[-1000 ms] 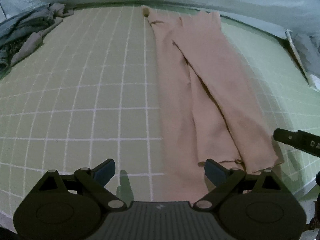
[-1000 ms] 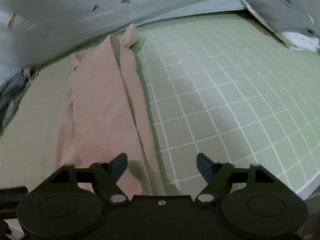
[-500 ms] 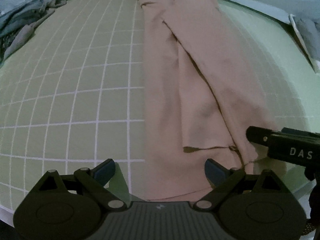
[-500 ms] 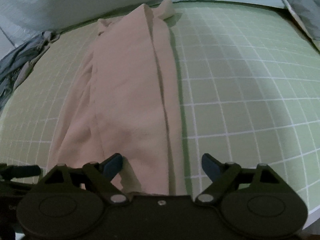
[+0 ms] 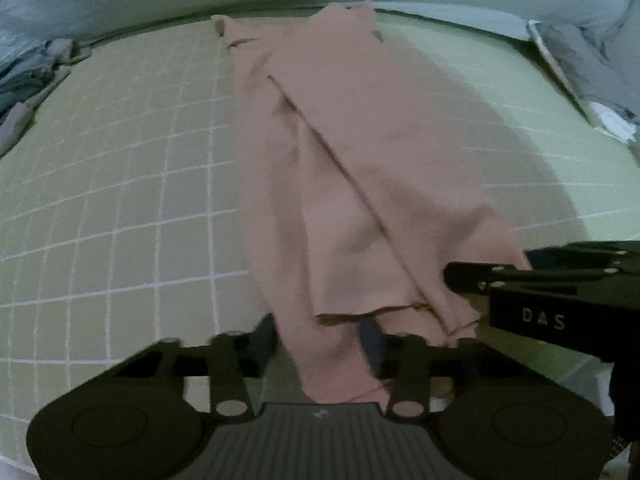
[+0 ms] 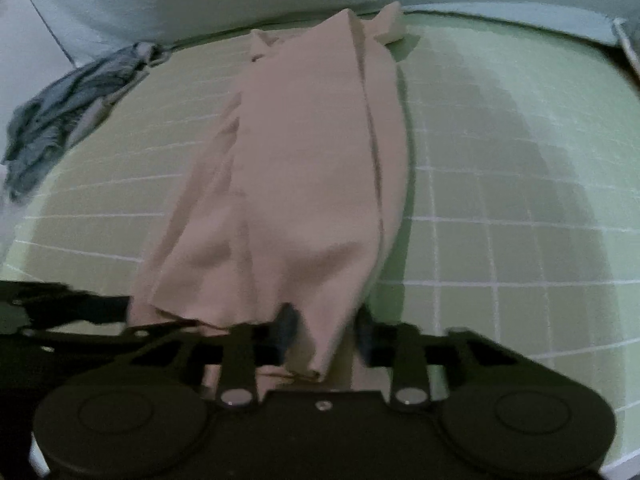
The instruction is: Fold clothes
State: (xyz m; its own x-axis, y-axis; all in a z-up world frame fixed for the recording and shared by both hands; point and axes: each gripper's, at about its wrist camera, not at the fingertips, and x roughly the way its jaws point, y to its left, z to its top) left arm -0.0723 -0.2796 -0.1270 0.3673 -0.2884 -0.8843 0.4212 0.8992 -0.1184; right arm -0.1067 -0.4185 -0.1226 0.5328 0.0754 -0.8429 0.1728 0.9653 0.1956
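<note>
Within the last second your left gripper (image 5: 320,338) and right gripper (image 6: 324,326) closed their fingers on the pink garment's (image 5: 340,168) near hem, readying a fold away from you

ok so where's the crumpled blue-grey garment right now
In the right wrist view the blue-grey garment lies bunched at the far-left edge of the green grid mat, left of the pink garment.

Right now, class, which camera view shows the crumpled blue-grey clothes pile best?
The right wrist view: the pile lies in open sight at the left on the green mat, its folds showing. The left wrist view catches only a squeezed sliver of the pile at its far left edge, partly cut off.
</note>
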